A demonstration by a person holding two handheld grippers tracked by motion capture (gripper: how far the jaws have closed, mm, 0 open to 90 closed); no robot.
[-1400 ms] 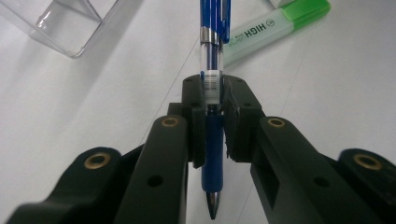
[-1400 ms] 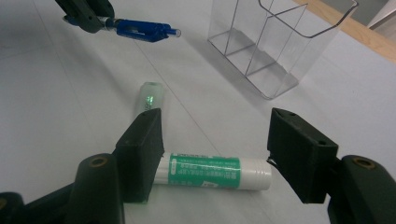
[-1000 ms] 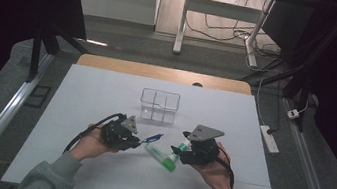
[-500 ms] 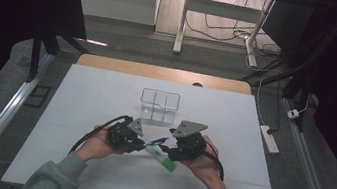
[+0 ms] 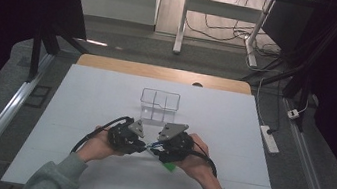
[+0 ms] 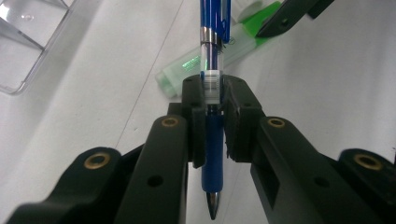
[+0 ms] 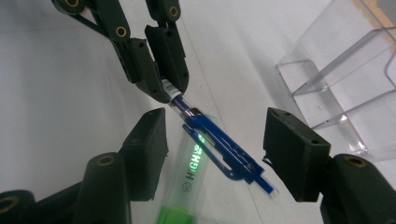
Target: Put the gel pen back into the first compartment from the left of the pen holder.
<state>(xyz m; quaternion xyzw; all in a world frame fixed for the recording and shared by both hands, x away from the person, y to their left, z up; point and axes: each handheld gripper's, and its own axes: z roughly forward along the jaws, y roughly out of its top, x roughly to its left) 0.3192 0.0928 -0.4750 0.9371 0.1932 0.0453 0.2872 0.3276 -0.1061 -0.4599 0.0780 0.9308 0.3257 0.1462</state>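
A: In the high view, lower centre, what is the left gripper [image 5: 141,147] doing?

B: Its matte black jaws are clenched on the blue pen [image 6: 211,93], a slim plastic barrel with a clear ribbed section, a metal band and a silver tip pointing at the bottom edge of the left gripper view.

A: And beneath it?

B: A green highlighter [image 7: 190,173], smooth translucent plastic with a bright green end, lies on the white table [image 5: 232,129] under the pen.

A: The right gripper [image 7: 212,151]?

B: Released. Its blocky pads stand either side of the pen's clip end without touching, and have just been closing.

A: Any container?

B: A clear plastic organizer [image 5: 159,105], rectangular and divided into compartments, sits mid-frame above both grippers; I see nothing inside it.
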